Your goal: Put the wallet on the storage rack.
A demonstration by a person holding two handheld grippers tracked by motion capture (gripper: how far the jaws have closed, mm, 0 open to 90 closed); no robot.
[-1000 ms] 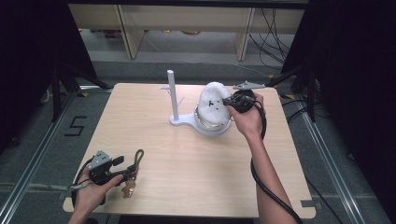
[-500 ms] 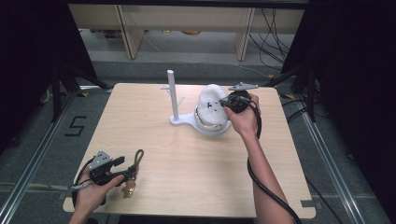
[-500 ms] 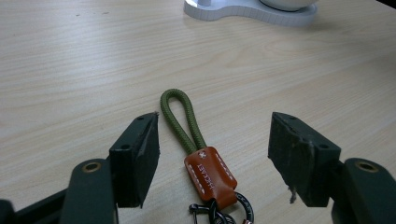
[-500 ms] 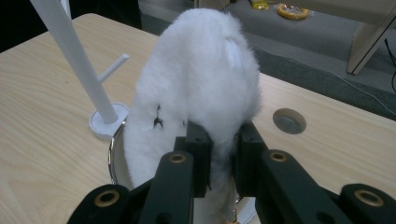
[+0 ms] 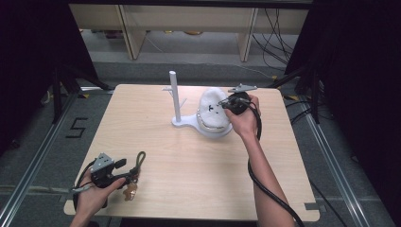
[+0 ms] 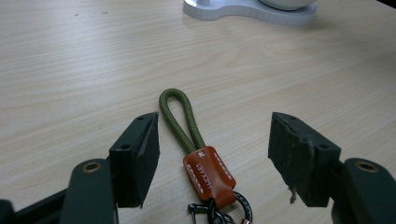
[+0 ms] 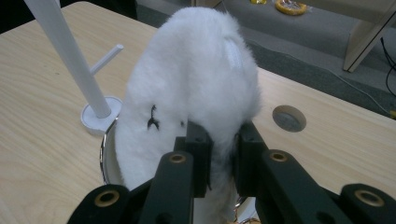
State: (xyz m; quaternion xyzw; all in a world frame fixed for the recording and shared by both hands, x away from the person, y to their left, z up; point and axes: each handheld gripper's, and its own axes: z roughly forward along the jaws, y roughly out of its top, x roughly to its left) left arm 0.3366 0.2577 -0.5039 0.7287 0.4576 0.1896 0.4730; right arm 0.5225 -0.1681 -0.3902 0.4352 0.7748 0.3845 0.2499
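The right gripper has its 2 jaws pinched on a fold of the white plush toy, which sits in the bowl of the white stand, just in front of those jaws and beside the stand's upright post. To do this well, keep the pinch firm and lift straight up, clear of the bowl rim and post. The left gripper rests with jaws spread, the green keychain loop lying between them on the bench, untouched.
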